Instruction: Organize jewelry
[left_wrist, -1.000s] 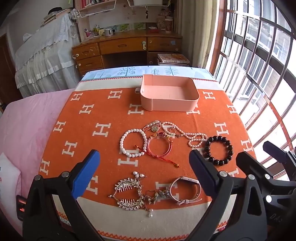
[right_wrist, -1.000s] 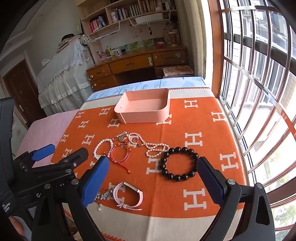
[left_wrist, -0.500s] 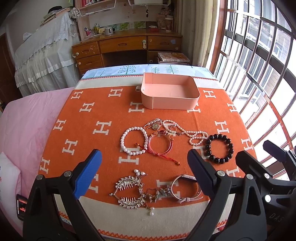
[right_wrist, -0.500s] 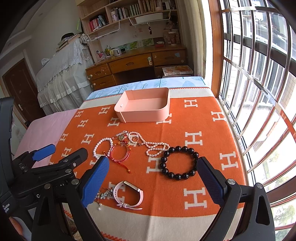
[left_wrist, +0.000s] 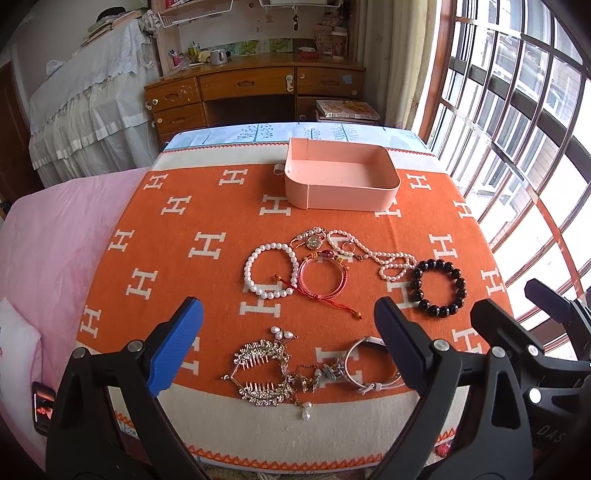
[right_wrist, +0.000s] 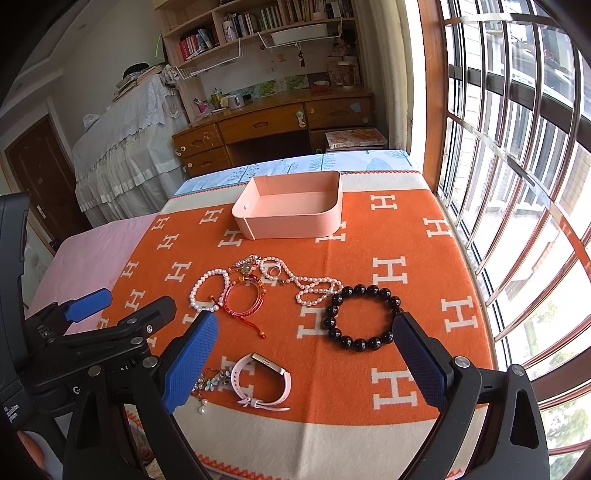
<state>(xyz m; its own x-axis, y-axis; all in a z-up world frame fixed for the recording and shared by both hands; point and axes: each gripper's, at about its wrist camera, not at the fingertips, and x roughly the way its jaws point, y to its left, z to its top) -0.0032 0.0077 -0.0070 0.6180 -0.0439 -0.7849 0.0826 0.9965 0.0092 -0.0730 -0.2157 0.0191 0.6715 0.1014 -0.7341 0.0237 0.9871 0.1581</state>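
My left gripper (left_wrist: 288, 332) has black plastic arms with a blue ribbed pad on each finger (left_wrist: 176, 345). Silver round screws sit on the arms. My right gripper (right_wrist: 306, 360) has the same form: black frame, blue pads with a fine grid texture, silver screws. On the black body I see white letters, partly cut off.
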